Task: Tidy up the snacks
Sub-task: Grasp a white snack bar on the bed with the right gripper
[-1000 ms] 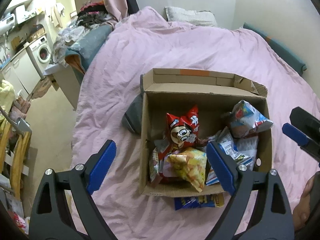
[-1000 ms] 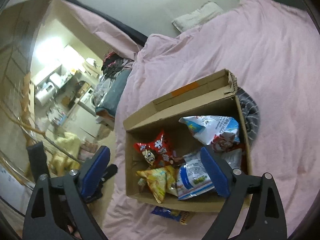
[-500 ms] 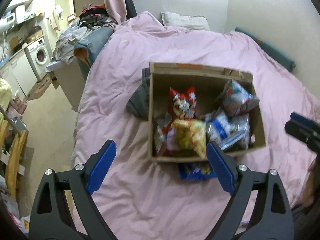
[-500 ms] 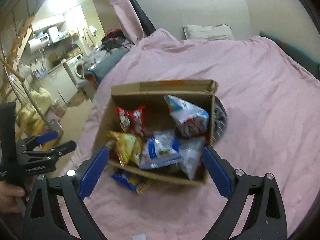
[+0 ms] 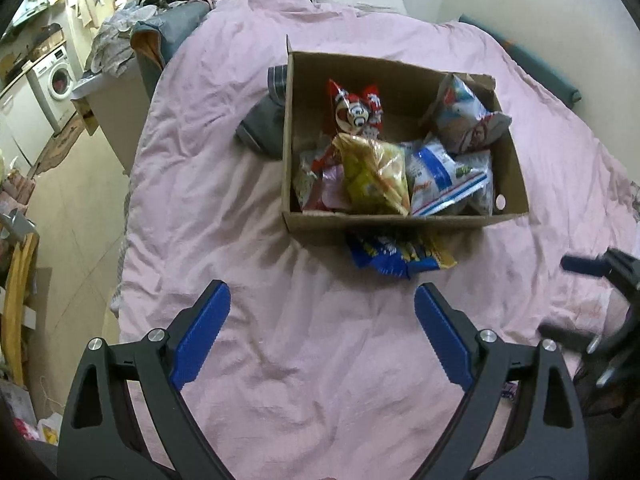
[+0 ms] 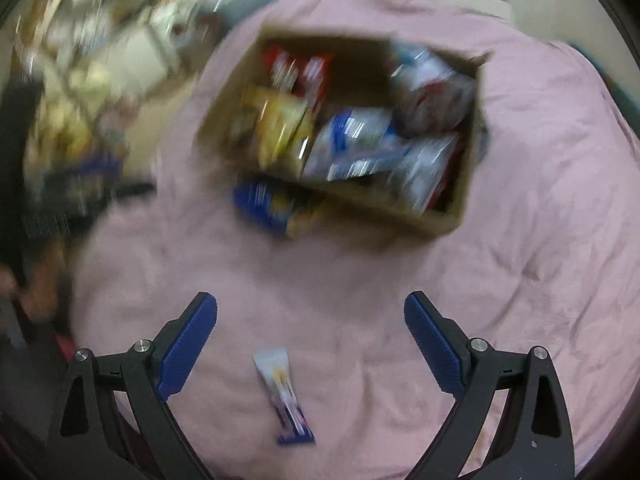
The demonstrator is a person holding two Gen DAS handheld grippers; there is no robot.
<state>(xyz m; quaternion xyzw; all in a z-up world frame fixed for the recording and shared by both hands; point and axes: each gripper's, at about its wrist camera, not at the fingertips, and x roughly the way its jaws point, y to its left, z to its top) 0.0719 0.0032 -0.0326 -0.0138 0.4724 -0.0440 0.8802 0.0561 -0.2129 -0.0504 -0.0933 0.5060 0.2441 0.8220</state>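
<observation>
A cardboard box (image 5: 384,222) sits on the pink bed cover, holding several snack bags: a red cartoon bag (image 5: 357,108), a yellow bag (image 5: 374,178), a blue-and-white bag (image 5: 442,172). A blue and yellow packet (image 5: 396,254) lies partly under the box's near wall. My left gripper (image 5: 322,312) stands open over bare cover, well short of the box. My right gripper (image 6: 310,312) is open too; its view is blurred. The box (image 6: 432,220) is ahead of it, and a small white and blue packet (image 6: 282,392) lies on the cover just below its fingers. At the left view's right edge, the right gripper (image 5: 600,292) shows.
The pink bed cover (image 5: 280,360) spreads around the box. A grey cloth (image 5: 264,120) lies against the box's left wall. The bed's left edge drops to the floor (image 5: 68,220), with a washing machine (image 5: 56,78) and clutter beyond. A wall (image 5: 520,8) stands at the far right.
Both grippers pulled back from the box, which now sits farther ahead in both views. The right view swung and blurred, and a small packet has come into sight under it. Both jaws stayed open.
</observation>
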